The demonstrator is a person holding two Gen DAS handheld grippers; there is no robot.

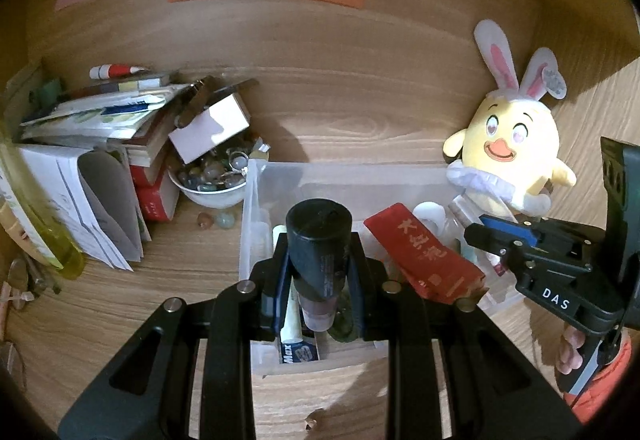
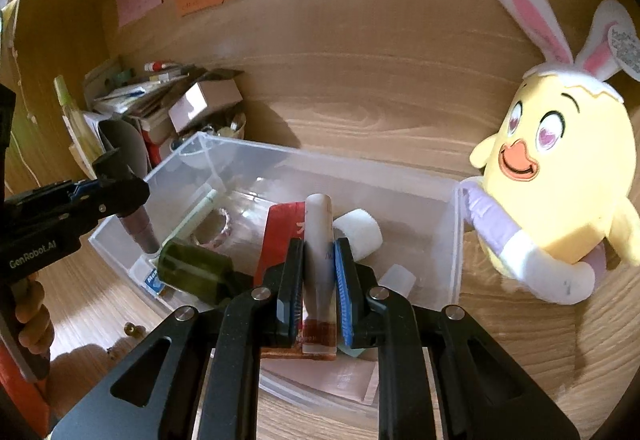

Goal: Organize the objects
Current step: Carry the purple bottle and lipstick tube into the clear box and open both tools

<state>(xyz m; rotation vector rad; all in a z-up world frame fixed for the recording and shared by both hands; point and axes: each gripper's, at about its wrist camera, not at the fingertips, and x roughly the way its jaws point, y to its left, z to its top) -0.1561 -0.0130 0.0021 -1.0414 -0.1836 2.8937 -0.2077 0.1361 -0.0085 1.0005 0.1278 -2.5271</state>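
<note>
Clamped in our left gripper [image 1: 318,276] is a dark tube [image 1: 319,252], in our right gripper [image 2: 318,288] a pale tube [image 2: 319,236]; both hang over the clear bin [image 2: 456,240], plush chick [image 2: 560,183] at three o'clock, so releasing them inside seems next.

My left wrist camera looked forward and downward along my left tongs [image 1: 318,280], close above the clear bin [image 1: 256,175]. My right wrist camera faced likewise from the bin's [image 2: 456,240] right. Both views shared the bin, plush chick [image 1: 516,147] [image 2: 560,175] and wooden back wall [image 1: 360,71] [image 2: 380,71].

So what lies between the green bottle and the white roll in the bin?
In the right wrist view, the red packet and the right gripper's pale tube.
</note>
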